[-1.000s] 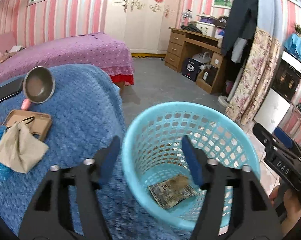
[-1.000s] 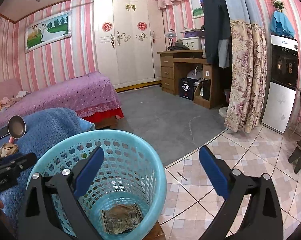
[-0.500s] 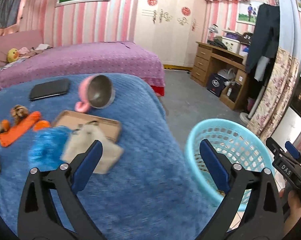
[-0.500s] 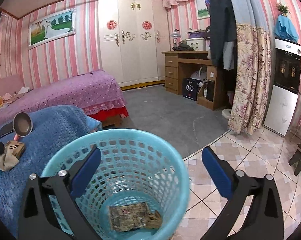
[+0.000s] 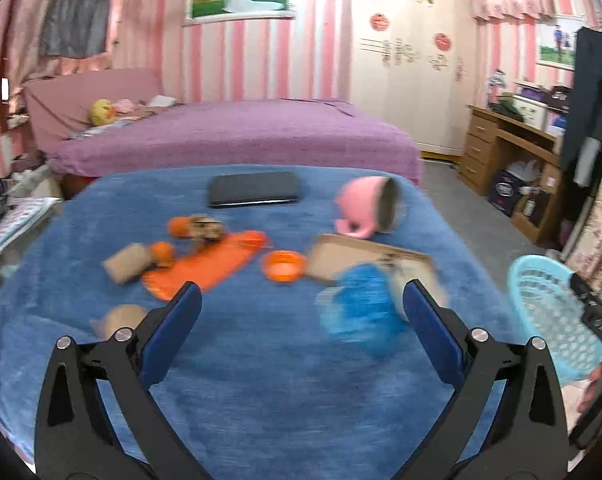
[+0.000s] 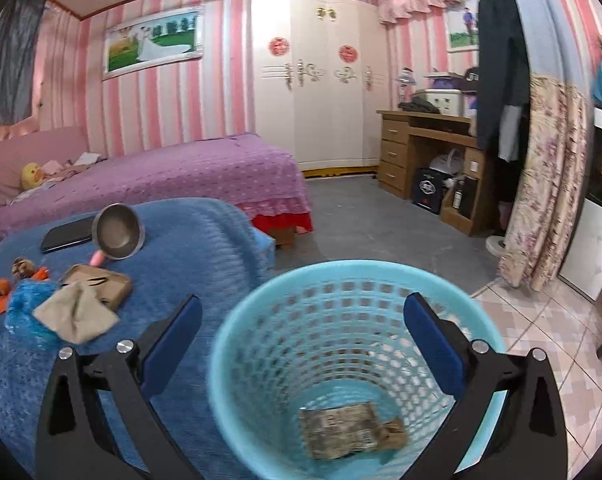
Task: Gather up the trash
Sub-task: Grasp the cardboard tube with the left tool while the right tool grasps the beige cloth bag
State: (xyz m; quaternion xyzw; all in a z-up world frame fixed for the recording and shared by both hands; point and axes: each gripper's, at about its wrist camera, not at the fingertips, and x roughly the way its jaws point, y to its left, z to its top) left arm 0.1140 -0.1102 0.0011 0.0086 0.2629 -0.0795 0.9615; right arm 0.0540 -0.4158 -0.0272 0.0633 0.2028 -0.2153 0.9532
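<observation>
left gripper (image 5: 301, 322): jaws wide, holding nothing, above blue blanket (image 5: 261, 380) | right gripper (image 6: 301, 324): jaws wide, holding nothing, over basket (image 6: 261, 320) | crumpled wrapper (image 6: 351, 430): basket bottom | blue bag (image 5: 361, 312): blanket, right

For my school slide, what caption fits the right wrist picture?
Open right gripper above a blue basket holding one crumpled wrapper.
</observation>
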